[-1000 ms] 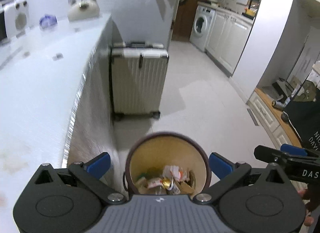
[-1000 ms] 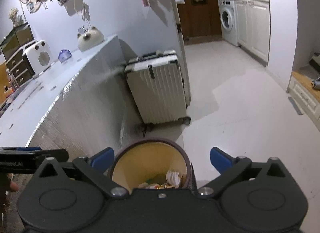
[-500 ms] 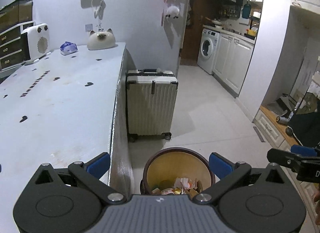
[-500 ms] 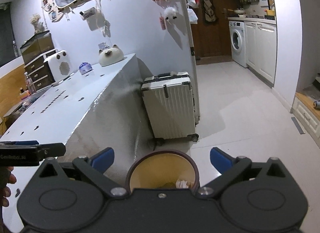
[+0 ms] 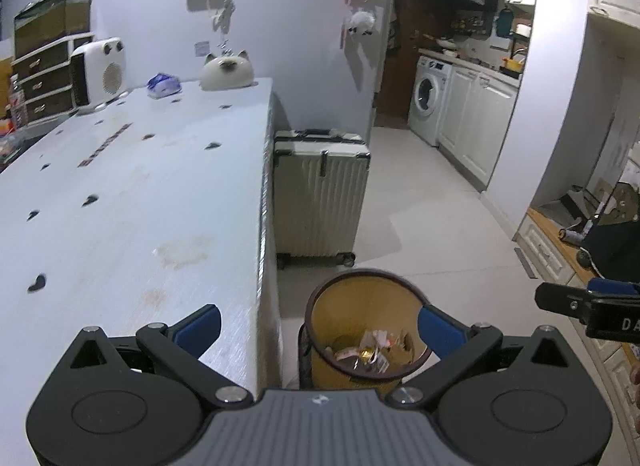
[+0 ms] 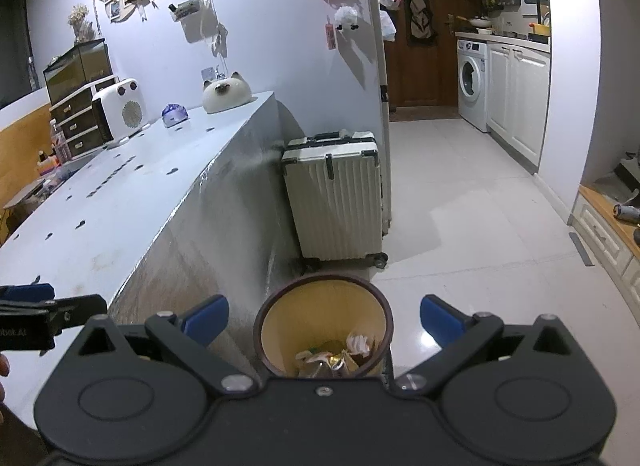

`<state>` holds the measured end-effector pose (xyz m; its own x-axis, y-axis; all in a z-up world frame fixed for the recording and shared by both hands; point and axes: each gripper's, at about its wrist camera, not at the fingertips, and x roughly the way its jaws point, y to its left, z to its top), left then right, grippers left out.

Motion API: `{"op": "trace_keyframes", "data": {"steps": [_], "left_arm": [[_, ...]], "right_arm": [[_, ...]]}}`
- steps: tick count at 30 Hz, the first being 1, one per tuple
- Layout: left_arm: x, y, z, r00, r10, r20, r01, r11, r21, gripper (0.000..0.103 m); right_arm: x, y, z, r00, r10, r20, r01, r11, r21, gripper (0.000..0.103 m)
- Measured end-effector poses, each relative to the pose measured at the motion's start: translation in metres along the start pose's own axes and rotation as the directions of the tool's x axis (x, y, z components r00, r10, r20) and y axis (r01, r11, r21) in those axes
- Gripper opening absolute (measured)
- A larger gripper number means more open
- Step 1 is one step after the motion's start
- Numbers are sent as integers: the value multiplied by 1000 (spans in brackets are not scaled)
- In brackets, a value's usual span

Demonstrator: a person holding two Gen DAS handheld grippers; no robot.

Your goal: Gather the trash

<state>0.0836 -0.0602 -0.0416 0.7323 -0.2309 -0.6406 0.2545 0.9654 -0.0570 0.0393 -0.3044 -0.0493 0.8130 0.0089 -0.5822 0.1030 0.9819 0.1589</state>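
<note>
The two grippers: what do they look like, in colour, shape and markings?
Both are black. The left gripper has a ribbed grey centre plate, the right gripper a plain black one. Each has two round discs, silver screws, angled link arms and blue fingertip pads. White lettering shows on each one's side in the other's view.

Ribbed suitcase (image 5: pixel 320 197) upright beside table (image 5: pixel 132 201) end; cat-shaped ornament (image 5: pixel 227 73) at table's far corner, washing machine (image 5: pixel 430 99) beyond.

Trash bin (image 5: pixel 362 330) base hidden behind gripper body; trash (image 5: pixel 374 350) items too small to identify.
</note>
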Motion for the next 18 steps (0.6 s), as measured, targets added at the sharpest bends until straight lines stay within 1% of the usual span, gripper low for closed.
{"op": "trace_keyframes", "data": {"steps": [4,11,18], "left_arm": [[2,6,-7,999,32,-23,-32,999,-8,103],[3,9,-17,997,61,-46,-61,998,-13,103],[3,5,-23,997,62,-53,-63,998,-14,103]], "right_arm": [[1,5,-7,1000,-13,-26,13,1000,-12,103],[2,7,-15,997,-47,-59,46,999,-14,103],[4,12,-22,994,-57,-93,54,998,-35,103]]}}
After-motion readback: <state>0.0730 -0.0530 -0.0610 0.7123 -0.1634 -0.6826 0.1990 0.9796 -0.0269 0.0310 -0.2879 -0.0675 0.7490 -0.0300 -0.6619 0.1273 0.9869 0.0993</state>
